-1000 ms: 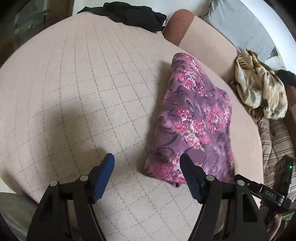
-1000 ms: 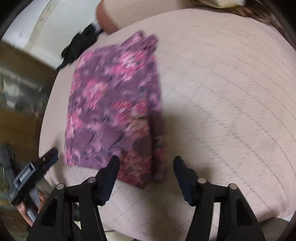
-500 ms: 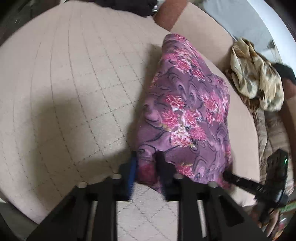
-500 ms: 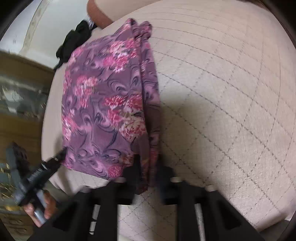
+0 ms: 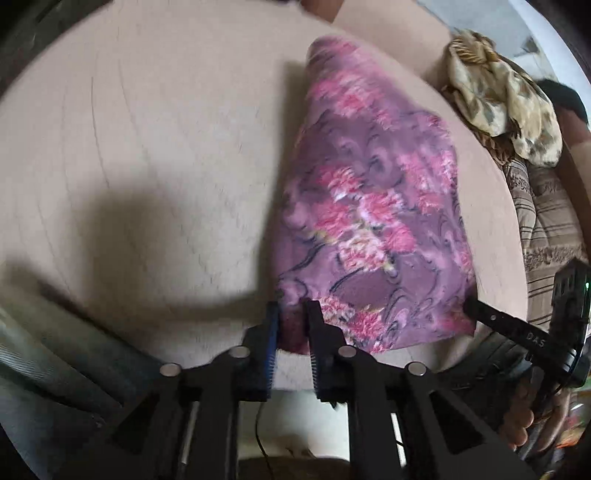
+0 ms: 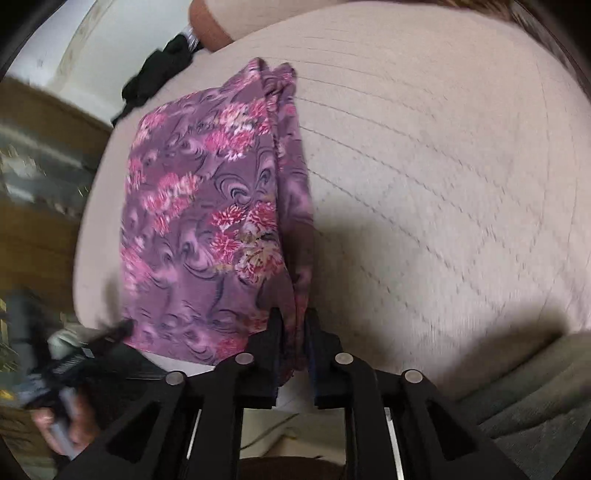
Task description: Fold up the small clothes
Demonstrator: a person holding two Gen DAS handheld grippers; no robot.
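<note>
A purple cloth with pink flowers [image 5: 373, 206] lies folded into a long strip on the beige quilted cushion [image 5: 147, 147]. My left gripper [image 5: 291, 314] is shut on the near left corner of the cloth. My right gripper [image 6: 293, 321] is shut on the other near corner, where several folded layers bunch together; the cloth [image 6: 207, 221] stretches away from it. Each gripper shows at the edge of the other's view, the right gripper [image 5: 476, 314] in the left wrist view and the left gripper [image 6: 118, 328] in the right wrist view. The near edge of the cloth is at the cushion's front edge.
A crumpled tan patterned garment [image 5: 506, 99] lies at the far right on striped bedding [image 5: 546, 221]. A black garment [image 6: 159, 70] lies at the cushion's far end by a brown bolster [image 6: 210, 22]. A wooden cabinet [image 6: 33, 177] stands to the left.
Both grippers were open in front of the cloth's near corners. They moved in and closed on those corners, then pulled the near edge back toward the cushion's front edge.
</note>
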